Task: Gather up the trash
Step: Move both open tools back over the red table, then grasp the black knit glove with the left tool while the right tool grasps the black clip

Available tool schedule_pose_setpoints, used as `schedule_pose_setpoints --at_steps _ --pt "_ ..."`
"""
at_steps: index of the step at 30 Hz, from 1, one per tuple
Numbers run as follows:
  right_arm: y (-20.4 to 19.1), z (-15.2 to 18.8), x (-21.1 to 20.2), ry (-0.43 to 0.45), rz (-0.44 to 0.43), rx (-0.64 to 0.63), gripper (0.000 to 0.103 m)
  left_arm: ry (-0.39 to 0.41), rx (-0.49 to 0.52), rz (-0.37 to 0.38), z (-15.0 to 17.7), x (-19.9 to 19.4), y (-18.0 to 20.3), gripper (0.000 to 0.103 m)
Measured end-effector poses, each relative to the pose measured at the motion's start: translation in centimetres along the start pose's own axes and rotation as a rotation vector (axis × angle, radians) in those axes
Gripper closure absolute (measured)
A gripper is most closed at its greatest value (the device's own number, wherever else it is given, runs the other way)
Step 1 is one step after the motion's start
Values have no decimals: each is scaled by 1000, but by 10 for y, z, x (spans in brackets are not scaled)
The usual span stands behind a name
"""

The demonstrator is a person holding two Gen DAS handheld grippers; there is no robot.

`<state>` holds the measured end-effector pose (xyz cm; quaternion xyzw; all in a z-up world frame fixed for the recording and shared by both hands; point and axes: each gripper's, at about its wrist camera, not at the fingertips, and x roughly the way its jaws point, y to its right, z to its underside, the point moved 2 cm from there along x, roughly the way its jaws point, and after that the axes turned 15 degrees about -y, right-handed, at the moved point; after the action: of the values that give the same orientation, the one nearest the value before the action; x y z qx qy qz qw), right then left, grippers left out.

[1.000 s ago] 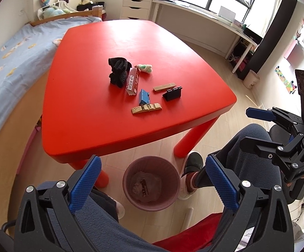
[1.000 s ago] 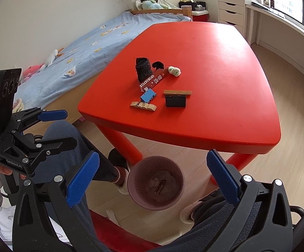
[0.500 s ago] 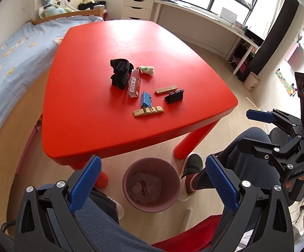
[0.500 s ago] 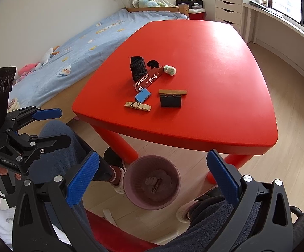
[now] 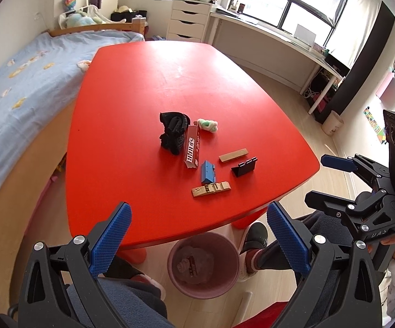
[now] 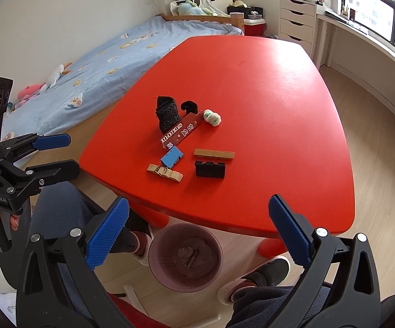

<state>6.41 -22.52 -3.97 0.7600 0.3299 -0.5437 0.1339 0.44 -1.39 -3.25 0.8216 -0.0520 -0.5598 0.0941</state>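
Observation:
Small items lie on the red table (image 5: 170,76): a crumpled black cloth (image 5: 174,132), a red carton (image 5: 191,150), a white-green wad (image 5: 208,125), a blue piece (image 5: 208,171), a wooden strip (image 5: 233,155), a black block (image 5: 244,166) and a tan strip (image 5: 211,189). On the floor under the near edge stands a pink bin (image 5: 203,292) holding wrappers. My left gripper (image 5: 197,243) is open and empty at that edge. My right gripper (image 6: 197,232) is also open and empty, above the bin (image 6: 186,287). The right wrist view shows the carton (image 6: 179,132) and the cloth (image 6: 167,114).
A bed with blue sheets (image 5: 11,87) runs along the table's left side. White drawers (image 5: 189,19) and a long desk (image 5: 279,43) stand under the window. A person's legs and shoes (image 5: 255,235) are beside the bin, near a red table leg (image 6: 271,246).
Both grippers have moved up and forward towards the table's near edge. The items look closer and the bin sits lower in both views. Nothing on the table has moved.

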Motion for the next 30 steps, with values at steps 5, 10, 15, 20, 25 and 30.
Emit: schedule_pose_setpoints --at_steps 5,10,15,20,25,30 --pt "4 -22 15 -16 15 -1 3 1 4 -25 -23 8 -5 8" --pt "5 -38 34 -44 25 -10 3 -11 4 -31 -47 18 -11 8" --pt "10 -50 56 -74 23 7 3 -39 -6 -44 -66 34 -19 8" --pt "14 -55 76 -103 19 19 3 -72 -30 -50 -81 51 -26 8" --pt "15 -59 87 -116 18 28 3 -103 -56 -53 -90 72 -27 8" --pt "16 -60 92 -119 14 26 3 -104 -76 -59 -99 87 -30 8"
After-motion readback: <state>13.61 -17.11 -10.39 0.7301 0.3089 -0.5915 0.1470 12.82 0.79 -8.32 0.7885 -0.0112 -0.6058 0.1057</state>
